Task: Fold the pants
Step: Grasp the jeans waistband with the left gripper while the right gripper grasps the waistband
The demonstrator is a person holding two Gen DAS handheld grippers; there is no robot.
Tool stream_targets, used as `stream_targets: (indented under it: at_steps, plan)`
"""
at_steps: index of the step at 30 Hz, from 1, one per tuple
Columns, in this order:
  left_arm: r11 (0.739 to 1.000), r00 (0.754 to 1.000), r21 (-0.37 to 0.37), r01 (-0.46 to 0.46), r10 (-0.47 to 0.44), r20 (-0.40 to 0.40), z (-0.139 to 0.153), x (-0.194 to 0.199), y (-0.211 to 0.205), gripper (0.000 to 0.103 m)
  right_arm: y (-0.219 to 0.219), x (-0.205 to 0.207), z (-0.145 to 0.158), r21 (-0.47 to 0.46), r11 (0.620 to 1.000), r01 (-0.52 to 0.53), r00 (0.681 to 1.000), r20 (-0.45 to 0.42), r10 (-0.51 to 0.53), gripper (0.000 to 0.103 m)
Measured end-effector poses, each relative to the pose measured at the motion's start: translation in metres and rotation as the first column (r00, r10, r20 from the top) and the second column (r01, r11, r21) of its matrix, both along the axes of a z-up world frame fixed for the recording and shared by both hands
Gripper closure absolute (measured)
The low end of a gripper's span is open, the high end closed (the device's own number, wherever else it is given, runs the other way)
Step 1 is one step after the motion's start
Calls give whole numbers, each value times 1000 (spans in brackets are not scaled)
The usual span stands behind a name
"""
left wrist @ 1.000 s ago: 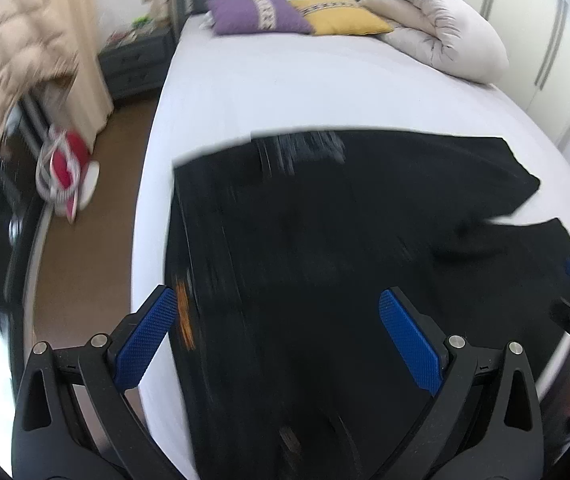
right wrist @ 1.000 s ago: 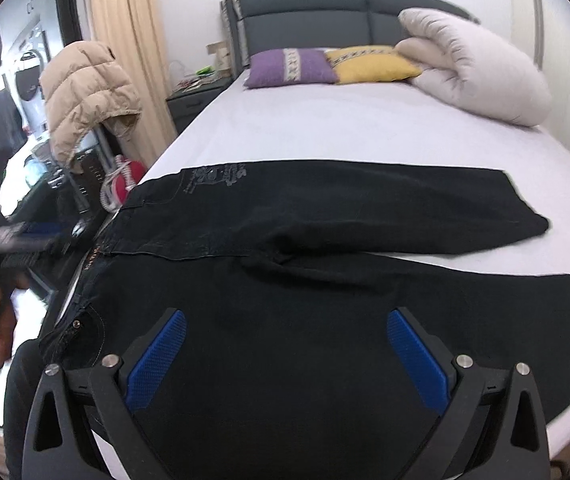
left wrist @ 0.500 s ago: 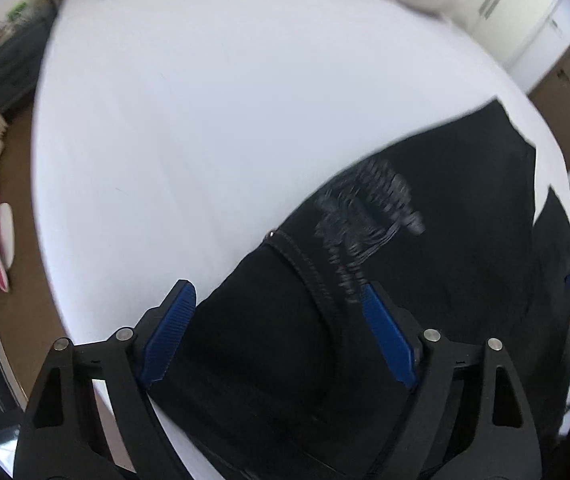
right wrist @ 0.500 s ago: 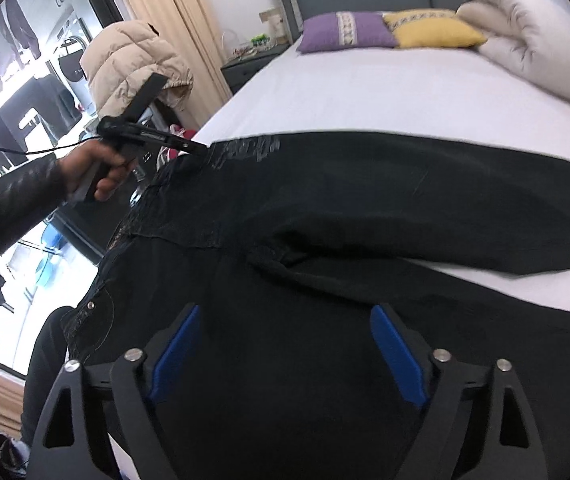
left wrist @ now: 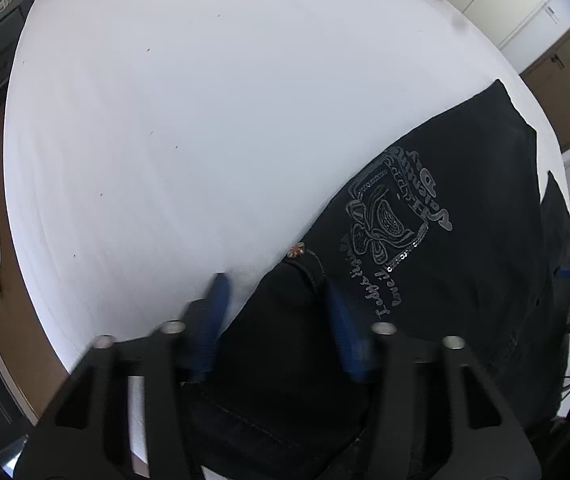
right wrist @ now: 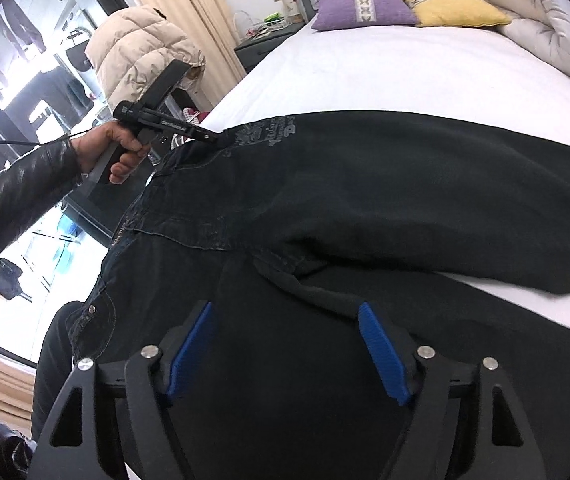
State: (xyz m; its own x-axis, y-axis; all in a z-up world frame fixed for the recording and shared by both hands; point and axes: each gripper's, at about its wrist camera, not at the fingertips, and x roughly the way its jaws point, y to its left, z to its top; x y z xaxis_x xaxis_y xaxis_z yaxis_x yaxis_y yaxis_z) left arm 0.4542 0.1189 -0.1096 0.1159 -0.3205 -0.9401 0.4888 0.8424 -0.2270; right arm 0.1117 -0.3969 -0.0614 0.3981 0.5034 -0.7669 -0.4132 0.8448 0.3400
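Pants (right wrist: 385, 200) lie flat across the bed (left wrist: 185, 100), long axis crosswise, waistband at its left edge, legs running right. Left tool (left wrist: 275, 300) is closing astride the waistband corner; it should bite both layers. Right tool (right wrist: 285, 344), fairly wide and narrowing, hovers over the near leg, empty.

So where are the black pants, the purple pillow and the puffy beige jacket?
black pants (right wrist: 425, 184): right wrist view, upper leg.
purple pillow (right wrist: 361, 10): right wrist view, its front face.
puffy beige jacket (right wrist: 137, 48): right wrist view, quilted middle.
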Motion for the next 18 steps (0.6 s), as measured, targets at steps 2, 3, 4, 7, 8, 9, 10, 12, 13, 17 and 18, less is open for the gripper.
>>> stream_targets:
  at_steps: [2,3,4,7,8,9,10,12,13,17,18]
  plan:
    - [1000,1000,19,-7,7,4,-2,1,-2,84,5,4,1,-12,1000,-13,1000,6,13,28]
    - [1000,1000,17,-9,9,8,0,-1,0,87,8,7,2,-19,1000,-21,1000,11,21,29]
    - [1000,1000,16,-14,14,17,2,-3,1,92,11,11,4,-25,999,-32,999,16,32,30]
    - [1000,996,7,-31,30,85,13,-21,4,98,19,26,8,-47,997,-55,998,35,57,31]
    - [999,992,2,-43,42,117,19,-27,6,98,24,34,11,-62,996,-70,996,47,73,30]
    - [999,988,5,-49,47,145,22,-33,9,98,29,41,13,-89,992,-87,994,62,92,30]
    - [998,982,14,-53,50,184,27,-40,10,98,33,48,16,-117,988,-101,991,73,110,31]
    - [998,967,23,-53,46,252,38,-58,5,98,44,67,24,-184,975,-126,983,111,148,31]
    - [998,959,26,-52,42,281,40,-70,-4,98,50,79,29,-207,969,-138,977,131,168,31]
    - [998,928,9,-55,48,368,57,-93,-7,98,76,130,43,-302,935,-187,954,171,246,32]
    - [998,918,18,-55,44,395,60,-110,-12,98,80,137,46,-328,924,-198,948,176,266,32]
